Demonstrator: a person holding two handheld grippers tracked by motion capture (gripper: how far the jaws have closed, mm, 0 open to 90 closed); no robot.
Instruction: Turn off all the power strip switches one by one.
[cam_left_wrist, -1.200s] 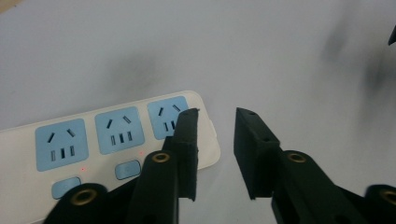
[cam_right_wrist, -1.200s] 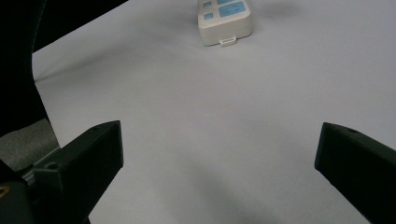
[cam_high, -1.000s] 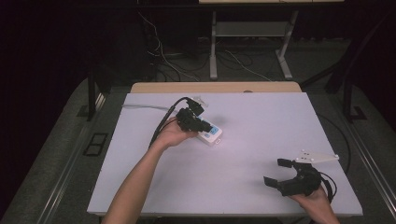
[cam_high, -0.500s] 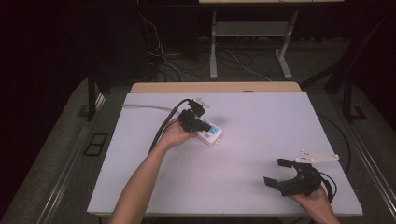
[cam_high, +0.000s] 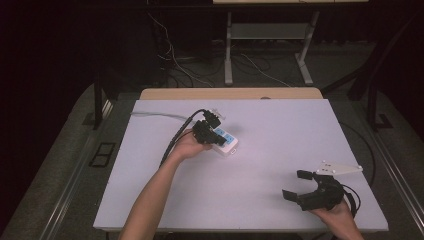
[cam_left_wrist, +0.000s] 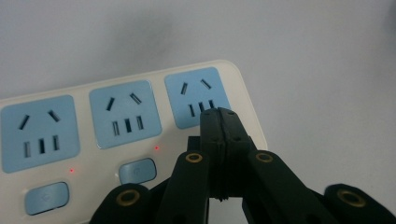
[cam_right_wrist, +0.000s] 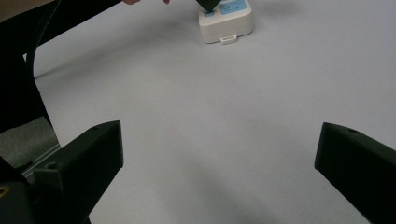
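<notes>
A white power strip (cam_high: 227, 144) with blue sockets lies left of the table's middle. In the left gripper view the strip (cam_left_wrist: 126, 116) shows three sockets, two blue switch buttons (cam_left_wrist: 137, 171) and small red lights. My left gripper (cam_high: 212, 139) points down at it, shut with nothing between its jaws. Its tips (cam_left_wrist: 220, 114) sit over the spot just below the rightmost socket; I cannot tell whether they touch. My right gripper (cam_high: 295, 184) rests open near the table's front right. Its fingers (cam_right_wrist: 93, 149) frame bare tabletop, with the strip (cam_right_wrist: 226, 18) far ahead.
The white table (cam_high: 300, 125) carries the strip's grey cord (cam_high: 155, 116), which runs off its back left. My left gripper's black cable (cam_high: 175, 137) trails along the forearm. A wooden board (cam_high: 230, 93) borders the far edge, and cables lie on the floor beyond.
My left gripper has sunk a little toward the power strip. The right gripper and the strip have stayed where they were.
</notes>
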